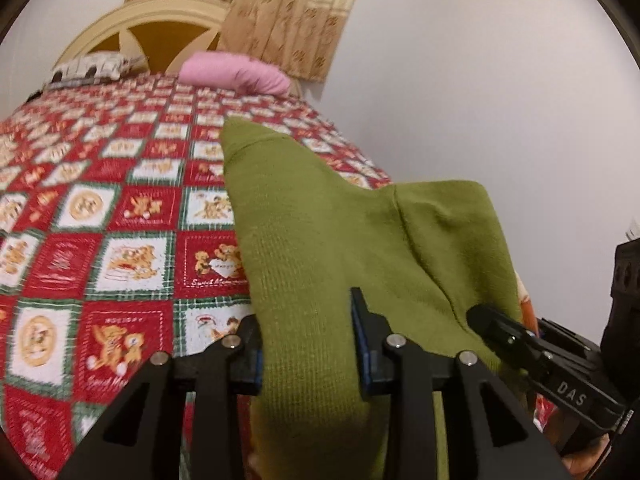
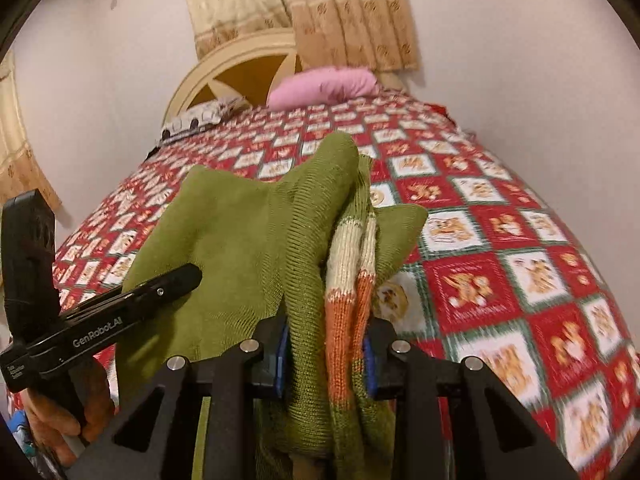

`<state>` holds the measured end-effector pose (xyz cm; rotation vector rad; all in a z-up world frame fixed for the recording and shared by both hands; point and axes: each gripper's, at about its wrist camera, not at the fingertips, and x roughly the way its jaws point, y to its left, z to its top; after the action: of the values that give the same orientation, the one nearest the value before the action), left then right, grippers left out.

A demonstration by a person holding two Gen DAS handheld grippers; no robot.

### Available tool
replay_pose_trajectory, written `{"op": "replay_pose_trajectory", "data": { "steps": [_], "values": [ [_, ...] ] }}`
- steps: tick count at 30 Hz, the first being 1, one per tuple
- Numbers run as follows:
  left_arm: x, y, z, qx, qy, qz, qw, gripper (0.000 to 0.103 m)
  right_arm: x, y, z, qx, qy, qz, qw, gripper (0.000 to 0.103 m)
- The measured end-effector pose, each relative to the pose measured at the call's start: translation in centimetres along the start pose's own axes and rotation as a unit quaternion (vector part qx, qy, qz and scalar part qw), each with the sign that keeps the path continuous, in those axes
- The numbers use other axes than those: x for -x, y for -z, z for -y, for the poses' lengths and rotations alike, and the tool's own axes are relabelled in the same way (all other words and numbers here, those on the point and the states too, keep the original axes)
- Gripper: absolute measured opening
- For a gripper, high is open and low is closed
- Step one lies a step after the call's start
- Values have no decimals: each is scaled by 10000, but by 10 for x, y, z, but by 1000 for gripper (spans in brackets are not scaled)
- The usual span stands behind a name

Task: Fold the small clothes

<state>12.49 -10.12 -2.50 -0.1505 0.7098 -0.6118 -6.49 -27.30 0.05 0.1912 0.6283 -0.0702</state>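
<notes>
A small olive-green knit sweater [image 1: 340, 240] with cream and orange stripes [image 2: 348, 276] is held up over the bed. My left gripper [image 1: 306, 332] is shut on a thick fold of the green knit. My right gripper [image 2: 326, 356] is shut on a bunched edge of the sweater, where the stripes show. In the left wrist view the right gripper [image 1: 532, 352] shows at the lower right, against the cloth. In the right wrist view the left gripper [image 2: 120, 312] shows at the lower left, held by a hand. The sweater's lower part is hidden behind the grippers.
The bed has a red, white and green checked teddy-bear bedspread [image 1: 100, 220]. A pink pillow [image 2: 324, 86] and a patterned pillow [image 1: 96, 66] lie by the cream headboard [image 2: 240, 60]. Beige curtains [image 2: 344, 12] hang behind. A white wall [image 1: 500, 100] runs along the bed's right side.
</notes>
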Motion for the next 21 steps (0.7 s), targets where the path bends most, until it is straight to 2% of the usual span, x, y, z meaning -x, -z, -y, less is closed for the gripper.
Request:
{"op": "replay_pose_trajectory", "data": {
  "steps": [3, 9, 15, 21],
  "values": [
    [22, 7, 15, -219, -29, 35, 9997, 34, 33, 12, -5, -130, 23, 93, 9999, 29],
    [48, 22, 35, -377, 191, -102, 9991, 34, 89, 39, -2, -424, 49, 239, 9988, 28],
    [61, 41, 80, -744, 544, -244, 9954, 34, 144, 65, 15, -424, 465, 404, 9972, 28],
    [44, 54, 132, -1084, 803, -439, 9899, 34, 174, 81, 54, -551, 953, 486, 9927, 28]
  ]
}}
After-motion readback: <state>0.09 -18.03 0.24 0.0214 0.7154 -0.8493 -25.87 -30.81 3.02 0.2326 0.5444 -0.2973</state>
